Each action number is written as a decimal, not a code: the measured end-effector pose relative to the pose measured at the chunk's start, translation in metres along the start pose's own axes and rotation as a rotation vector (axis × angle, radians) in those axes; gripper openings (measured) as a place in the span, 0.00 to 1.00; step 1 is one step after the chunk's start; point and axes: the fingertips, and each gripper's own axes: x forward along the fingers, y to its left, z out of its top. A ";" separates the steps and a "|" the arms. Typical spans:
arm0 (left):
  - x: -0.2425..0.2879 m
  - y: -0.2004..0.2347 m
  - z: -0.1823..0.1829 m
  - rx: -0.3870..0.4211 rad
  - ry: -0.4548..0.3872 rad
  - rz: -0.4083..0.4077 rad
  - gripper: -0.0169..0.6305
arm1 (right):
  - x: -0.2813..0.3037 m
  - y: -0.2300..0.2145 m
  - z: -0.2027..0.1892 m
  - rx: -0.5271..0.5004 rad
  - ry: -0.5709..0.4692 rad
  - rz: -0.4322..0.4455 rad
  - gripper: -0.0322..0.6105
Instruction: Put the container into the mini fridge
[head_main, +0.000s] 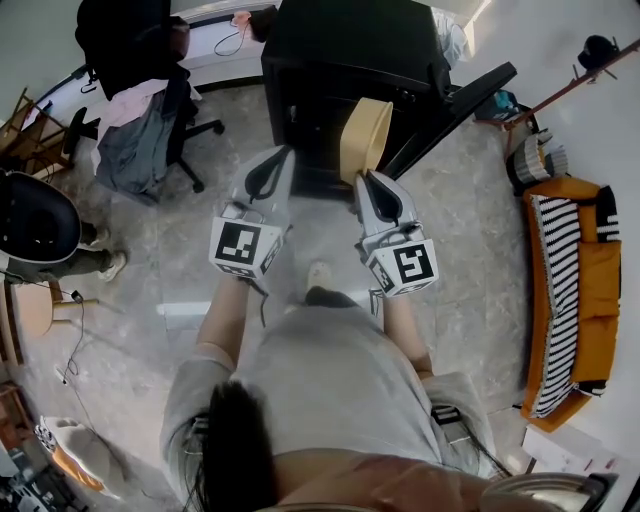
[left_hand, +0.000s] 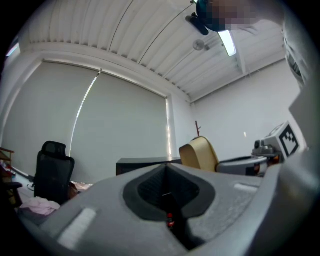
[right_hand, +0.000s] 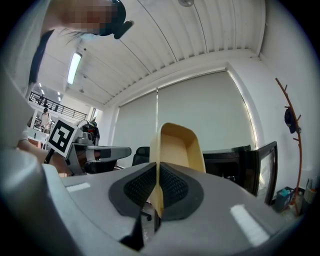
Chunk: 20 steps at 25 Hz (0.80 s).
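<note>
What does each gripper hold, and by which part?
The right gripper pinches the tan container by one thin side wall. The left gripper is shut and holds nothing.

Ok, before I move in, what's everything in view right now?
mini fridge: one, black, straight ahead, door swung open to the right
container: one, tan, held up in front of the fridge opening
office chair: one, black, clothes draped on it, upper left
sofa: one, orange, striped cushion on it, right edge
coat rack: one, brown, upper right
left gripper: grey, shut, empty
right gripper: grey, shut on the container's wall
</note>
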 end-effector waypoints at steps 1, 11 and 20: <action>0.006 0.002 -0.001 0.000 0.000 0.004 0.03 | 0.004 -0.006 -0.001 0.001 0.001 0.004 0.07; 0.066 0.030 -0.010 -0.002 0.010 0.047 0.03 | 0.054 -0.056 -0.012 -0.006 0.027 0.067 0.07; 0.106 0.038 -0.023 0.009 0.020 0.077 0.03 | 0.082 -0.087 -0.038 -0.119 0.117 0.167 0.07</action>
